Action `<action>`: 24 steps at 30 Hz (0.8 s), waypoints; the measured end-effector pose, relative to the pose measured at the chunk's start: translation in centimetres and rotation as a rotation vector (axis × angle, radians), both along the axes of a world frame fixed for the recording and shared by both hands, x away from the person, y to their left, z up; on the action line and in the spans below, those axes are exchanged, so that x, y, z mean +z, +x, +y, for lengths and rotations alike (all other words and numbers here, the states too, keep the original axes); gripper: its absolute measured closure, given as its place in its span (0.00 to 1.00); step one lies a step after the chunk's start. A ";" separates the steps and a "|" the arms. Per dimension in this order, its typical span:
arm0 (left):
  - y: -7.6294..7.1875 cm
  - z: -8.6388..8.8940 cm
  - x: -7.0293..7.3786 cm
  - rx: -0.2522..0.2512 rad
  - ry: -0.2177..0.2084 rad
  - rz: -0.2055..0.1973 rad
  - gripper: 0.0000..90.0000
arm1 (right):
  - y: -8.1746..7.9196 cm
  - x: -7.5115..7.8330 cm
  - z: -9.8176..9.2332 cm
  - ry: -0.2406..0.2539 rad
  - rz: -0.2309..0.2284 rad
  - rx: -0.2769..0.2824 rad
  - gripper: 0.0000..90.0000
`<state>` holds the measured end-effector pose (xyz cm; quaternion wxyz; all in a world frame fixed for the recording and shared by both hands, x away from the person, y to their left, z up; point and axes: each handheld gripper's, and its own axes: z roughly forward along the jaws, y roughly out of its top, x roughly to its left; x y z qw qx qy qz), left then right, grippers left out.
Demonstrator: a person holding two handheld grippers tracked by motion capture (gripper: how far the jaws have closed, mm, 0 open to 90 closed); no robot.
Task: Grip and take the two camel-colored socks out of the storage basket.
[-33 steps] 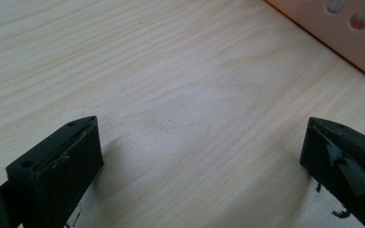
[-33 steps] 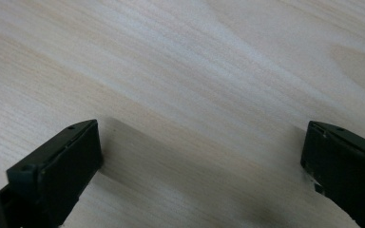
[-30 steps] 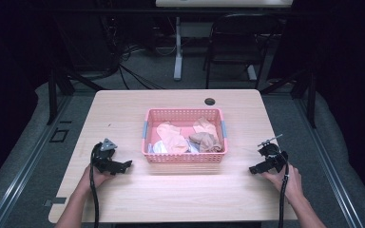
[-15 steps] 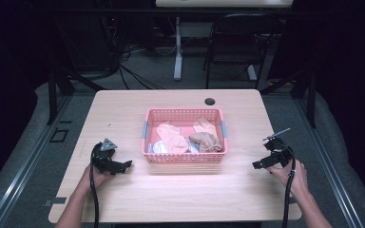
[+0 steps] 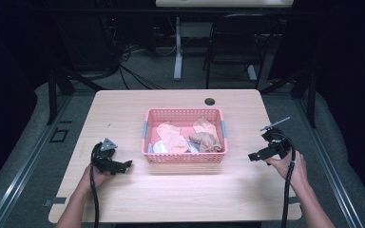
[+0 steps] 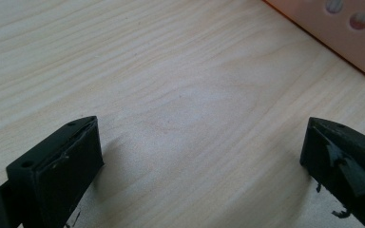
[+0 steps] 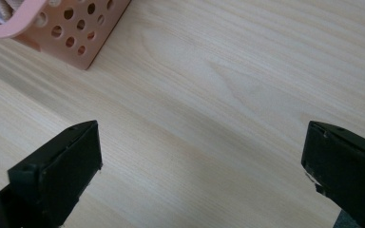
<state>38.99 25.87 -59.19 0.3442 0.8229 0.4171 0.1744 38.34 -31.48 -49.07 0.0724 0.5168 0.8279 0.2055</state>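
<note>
A pink perforated basket (image 5: 185,158) sits in the middle of the wooden table (image 5: 180,194) and holds several crumpled cloths in peach, tan and white (image 5: 190,136). My left gripper (image 5: 123,165) rests low on the table to the left of the basket, jaws wide apart with only bare wood between them (image 6: 199,161). My right gripper (image 5: 257,155) is held just above the table to the right of the basket, also open and empty (image 7: 199,161). A corner of the basket (image 7: 71,33) shows in the right gripper view, and its wall (image 6: 342,28) in the left gripper view.
A round cable hole (image 5: 209,101) lies near the table's far edge. A black chair (image 5: 233,47) and a white table leg (image 5: 177,47) stand beyond the table. Cables trail from both grippers toward the front edge.
My right gripper has shifted a little to the right and farther from the basket. The left gripper has stayed where it was.
</note>
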 end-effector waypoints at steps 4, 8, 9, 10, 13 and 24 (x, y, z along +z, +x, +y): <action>0.0 0.0 0.0 0.000 0.000 0.000 0.00 | -0.2 0.7 0.4 0.009 -0.008 0.009 0.00; 0.0 0.0 0.0 0.000 0.000 0.000 0.00 | -0.3 1.9 1.0 0.009 -0.023 0.039 0.00; 0.0 0.0 0.0 0.000 0.000 0.000 0.00 | -0.3 2.3 1.2 0.003 -0.026 0.045 0.00; 0.0 0.0 0.0 0.001 0.000 0.000 0.00 | -0.3 2.6 1.4 0.003 -0.030 0.051 0.00; 0.0 0.0 0.0 0.001 0.000 0.000 0.00 | -0.2 3.7 2.1 0.000 -0.044 0.065 0.00; 0.0 0.0 0.0 0.001 0.000 0.000 0.00 | 0.3 6.3 4.6 -0.032 -0.079 0.130 0.00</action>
